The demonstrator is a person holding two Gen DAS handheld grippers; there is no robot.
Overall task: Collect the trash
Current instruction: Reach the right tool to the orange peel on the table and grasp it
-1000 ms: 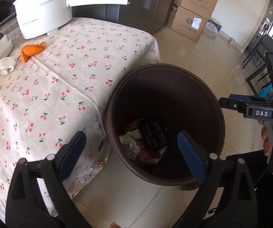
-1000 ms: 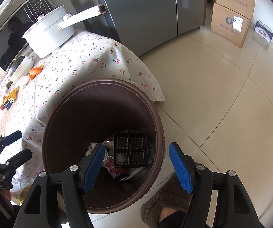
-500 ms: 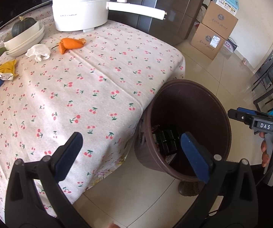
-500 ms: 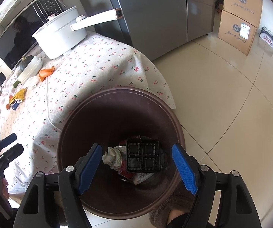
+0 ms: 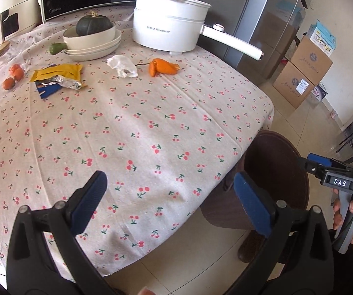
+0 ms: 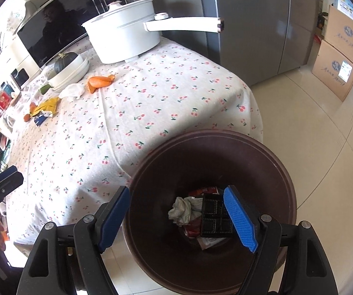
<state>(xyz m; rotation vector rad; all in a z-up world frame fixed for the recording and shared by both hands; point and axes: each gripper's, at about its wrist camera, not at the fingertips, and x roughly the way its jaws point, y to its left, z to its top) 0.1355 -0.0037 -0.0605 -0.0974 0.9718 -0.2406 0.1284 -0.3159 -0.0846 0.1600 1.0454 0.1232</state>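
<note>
- Left gripper [image 5: 170,201] hung over the counter [image 5: 152,123], fingers spread, empty.
- Right gripper [image 6: 176,218] hovered released above the bin [image 6: 284,184].
- Far off lay a tissue [image 5: 122,65] and, perhaps, an orange peel [image 5: 163,66].

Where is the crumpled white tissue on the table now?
In the left wrist view, the crumpled white tissue lies on the far part of the cherry-print tablecloth, between the yellow snack wrapper and the orange peel, before the stacked plates.

The brown trash bin [image 5: 277,172], seen from the left gripper [image 5: 174,199], hides its contents behind its wall and the tablecloth [image 5: 127,127]. Beyond it, the right gripper [image 5: 316,164] runs off frame, its jaw gap unreadable.
</note>
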